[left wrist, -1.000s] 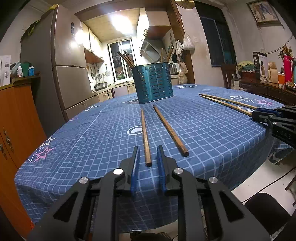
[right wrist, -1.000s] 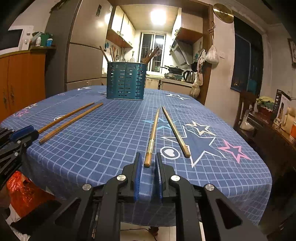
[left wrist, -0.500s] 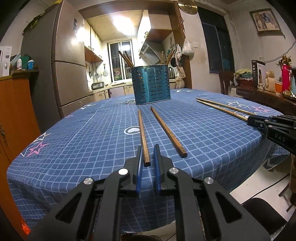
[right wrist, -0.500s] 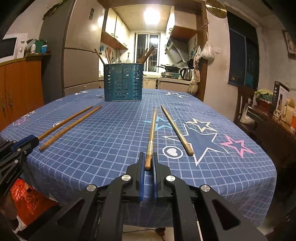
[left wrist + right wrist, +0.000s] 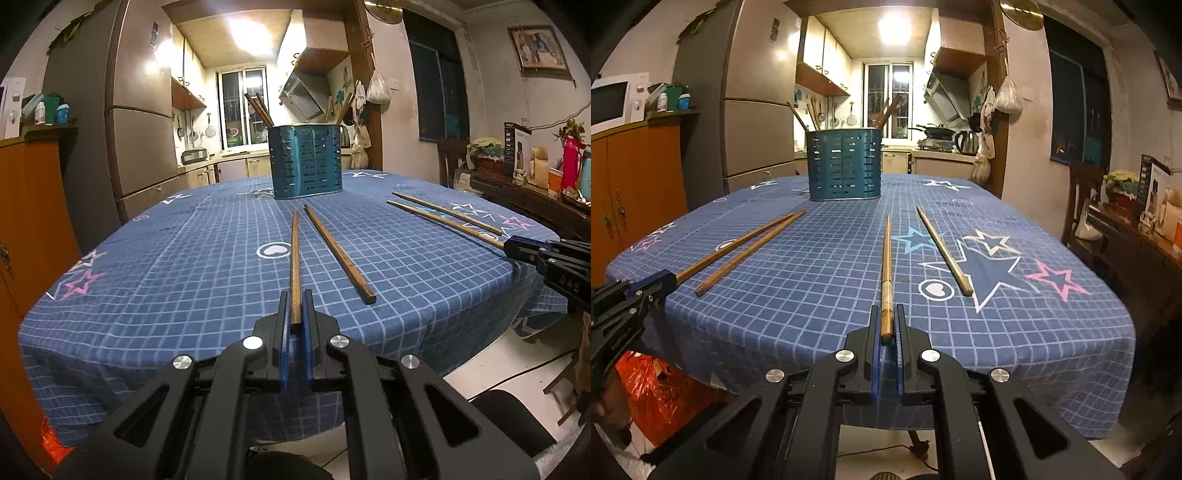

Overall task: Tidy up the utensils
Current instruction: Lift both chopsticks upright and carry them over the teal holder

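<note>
Blue checked tablecloth covers the table, with a teal utensil holder at its far side. Four chopsticks lie lengthwise toward that holder. My left gripper is clamped on the near end of the dark chopstick — its partner lies just right, angled. My right gripper pinches the near end of the pale chopstick; its mate lies free beside it.

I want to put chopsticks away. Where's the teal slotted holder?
The teal slotted utensil holder stands at the far middle of the blue checked tablecloth, beyond the dark wooden chopstick pair, in both wrist views.
</note>
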`<state>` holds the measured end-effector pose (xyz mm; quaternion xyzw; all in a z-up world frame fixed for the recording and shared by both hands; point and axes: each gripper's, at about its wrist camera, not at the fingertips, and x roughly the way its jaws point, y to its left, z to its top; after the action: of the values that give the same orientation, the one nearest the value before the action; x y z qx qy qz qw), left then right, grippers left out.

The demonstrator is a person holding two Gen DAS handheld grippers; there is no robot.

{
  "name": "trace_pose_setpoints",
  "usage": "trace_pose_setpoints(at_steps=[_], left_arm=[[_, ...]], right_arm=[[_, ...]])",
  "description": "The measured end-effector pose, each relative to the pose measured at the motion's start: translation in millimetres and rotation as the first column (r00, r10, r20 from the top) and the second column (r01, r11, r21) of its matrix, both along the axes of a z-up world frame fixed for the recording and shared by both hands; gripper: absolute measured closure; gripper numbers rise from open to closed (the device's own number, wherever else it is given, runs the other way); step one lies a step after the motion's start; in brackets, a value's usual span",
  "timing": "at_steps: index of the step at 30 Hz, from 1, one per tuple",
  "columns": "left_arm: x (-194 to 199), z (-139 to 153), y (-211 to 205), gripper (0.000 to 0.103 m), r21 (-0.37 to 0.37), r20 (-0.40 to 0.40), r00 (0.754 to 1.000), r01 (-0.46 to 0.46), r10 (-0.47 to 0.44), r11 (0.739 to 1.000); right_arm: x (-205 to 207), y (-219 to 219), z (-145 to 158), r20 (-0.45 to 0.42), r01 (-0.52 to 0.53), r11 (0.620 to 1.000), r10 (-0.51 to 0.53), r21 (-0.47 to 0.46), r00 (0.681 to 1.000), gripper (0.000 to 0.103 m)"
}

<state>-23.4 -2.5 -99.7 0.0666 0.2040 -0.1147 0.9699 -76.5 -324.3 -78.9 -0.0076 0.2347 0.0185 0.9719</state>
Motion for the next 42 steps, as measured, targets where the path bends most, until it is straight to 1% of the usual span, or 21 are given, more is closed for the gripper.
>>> trace_pose_setpoints(at_steps=[4, 8, 14, 18, 23, 28, 33, 39, 42], left_arm=[[-8, 13, 2, 0.098, 0.018, 0.012, 1.000, -0.003, 0.003, 1.000], [-15, 30, 3, 0.098, 0.016, 0.039, 0.999, -0.002, 0.001, 1.000], [-24, 62, 6, 0.098, -0.009, 0.118, 0.993, 0.007, -0.006, 1.000], [-28, 86, 6, 0.098, -0.018, 0.176, 0.984, 0.015, -0.011, 1.000], [-20, 116, 1, 0.098, -0.035, 0.241, 0.971, 0.025, -0.016, 0.999], [-1, 142, -5, 0.098, -0.030, 0.281, 0.960, 0.032, -0.023, 0.999], [26, 160, -13, 0.098, -0.020, 0.283, 0.959, 0.031, -0.024, 0.999], [66, 176, -20, 0.098, -0.035, 0.233, 0.972, 0.049, -0.039, 0.998], [83, 182, -18, 0.098, -0.056, 0.201, 0.979, 0.047, -0.035, 0.997]], right_arm=[[-10, 2, 14, 0.029, -0.014, 0.999, 0.015, -0.029, 0.999, 0.095], [-15, 0, 32, 0.051, -0.025, 0.999, 0.026, -0.022, 0.998, 0.095], [-23, -7, 66, 0.107, -0.038, 0.999, 0.038, -0.002, 0.994, 0.095], [-25, -9, 87, 0.154, -0.050, 0.999, 0.050, -0.001, 0.987, 0.095], [-19, -11, 114, 0.210, -0.069, 0.998, 0.069, -0.005, 0.975, 0.095], [-3, -12, 136, 0.238, -0.095, 0.995, 0.097, -0.022, 0.966, 0.095], [22, -15, 154, 0.239, -0.126, 0.992, 0.124, -0.007, 0.963, 0.095], [58, -19, 175, 0.227, -0.161, 0.987, 0.154, 0.011, 0.962, 0.095], [67, -18, 179, 0.225, -0.171, 0.985, 0.163, 0.015, 0.961, 0.095]])
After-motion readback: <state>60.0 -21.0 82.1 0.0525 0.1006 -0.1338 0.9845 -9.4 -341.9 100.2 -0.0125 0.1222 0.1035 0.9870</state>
